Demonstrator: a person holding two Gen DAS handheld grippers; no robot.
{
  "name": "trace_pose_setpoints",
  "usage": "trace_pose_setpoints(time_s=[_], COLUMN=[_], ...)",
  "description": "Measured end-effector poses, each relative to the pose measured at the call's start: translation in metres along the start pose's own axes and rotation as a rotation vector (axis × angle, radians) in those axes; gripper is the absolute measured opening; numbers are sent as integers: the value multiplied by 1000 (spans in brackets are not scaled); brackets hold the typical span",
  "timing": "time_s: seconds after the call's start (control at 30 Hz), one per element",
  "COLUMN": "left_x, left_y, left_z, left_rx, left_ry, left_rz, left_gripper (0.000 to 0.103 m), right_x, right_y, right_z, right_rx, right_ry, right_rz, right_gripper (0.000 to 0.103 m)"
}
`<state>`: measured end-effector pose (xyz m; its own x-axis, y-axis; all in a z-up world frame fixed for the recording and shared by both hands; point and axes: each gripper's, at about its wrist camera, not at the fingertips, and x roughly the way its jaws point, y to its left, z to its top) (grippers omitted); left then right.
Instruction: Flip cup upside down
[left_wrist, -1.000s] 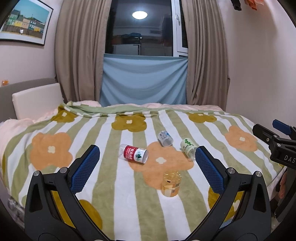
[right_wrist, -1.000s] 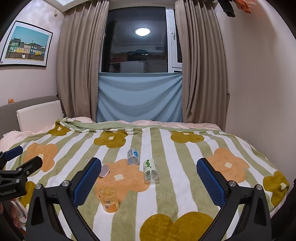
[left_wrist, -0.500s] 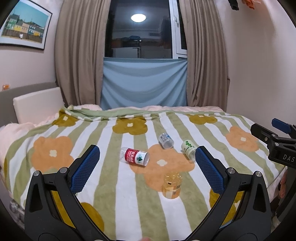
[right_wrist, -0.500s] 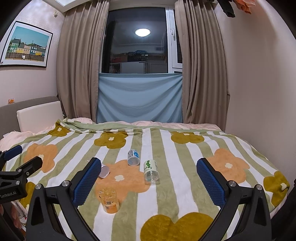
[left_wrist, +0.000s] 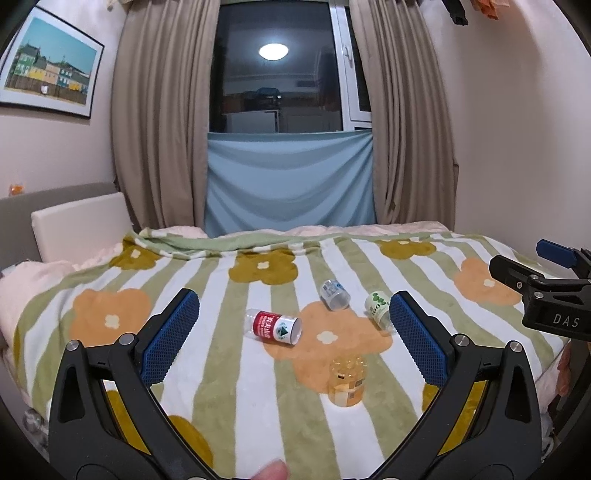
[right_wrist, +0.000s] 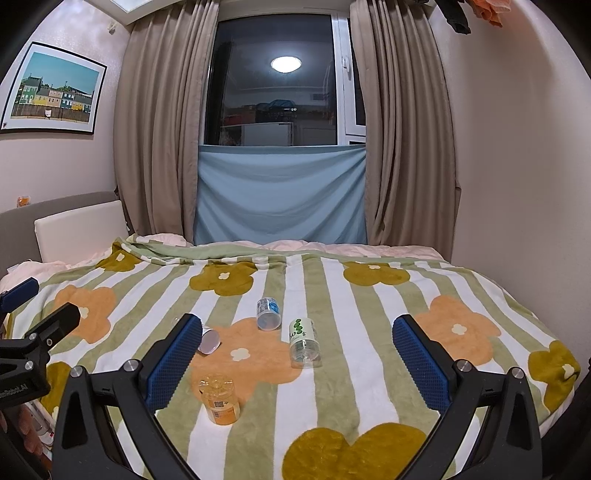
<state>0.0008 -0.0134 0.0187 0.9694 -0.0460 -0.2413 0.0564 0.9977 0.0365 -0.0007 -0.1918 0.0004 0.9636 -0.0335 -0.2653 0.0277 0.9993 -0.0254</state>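
Note:
Several small clear cups sit on the flowered blanket (left_wrist: 207, 295). An orange-labelled cup (left_wrist: 347, 382) (right_wrist: 218, 399) stands nearest, base up. A red-labelled cup (left_wrist: 275, 326) lies on its side; in the right wrist view only its end (right_wrist: 209, 340) shows behind the left finger. A blue-labelled cup (left_wrist: 334, 294) (right_wrist: 268, 313) and a green-dotted cup (left_wrist: 378, 308) (right_wrist: 303, 343) also lie on their sides. My left gripper (left_wrist: 291, 343) and right gripper (right_wrist: 295, 360) are both open and empty, held back from the cups.
The bed fills the view, with a white pillow (left_wrist: 79, 225) and headboard at left, curtains and a window behind, and a wall close on the right. The right gripper's body (left_wrist: 546, 295) shows at the left wrist view's right edge.
The left gripper has tilted up slightly, so the bed and cups sit lower in its view. The right gripper has barely moved. No cup has moved.

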Motion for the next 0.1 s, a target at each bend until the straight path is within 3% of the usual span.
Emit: trace_pose_setpoints(time_s=[0.1], left_x=[-1], left_y=[-1], left_z=[-1], left_rx=[0], left_ry=[-9], left_rz=[2], left_gripper=[103], right_x=[0], right_y=[0], right_z=[0], right_rx=[1], right_ry=[-1], right_rz=[-1], right_gripper=[103])
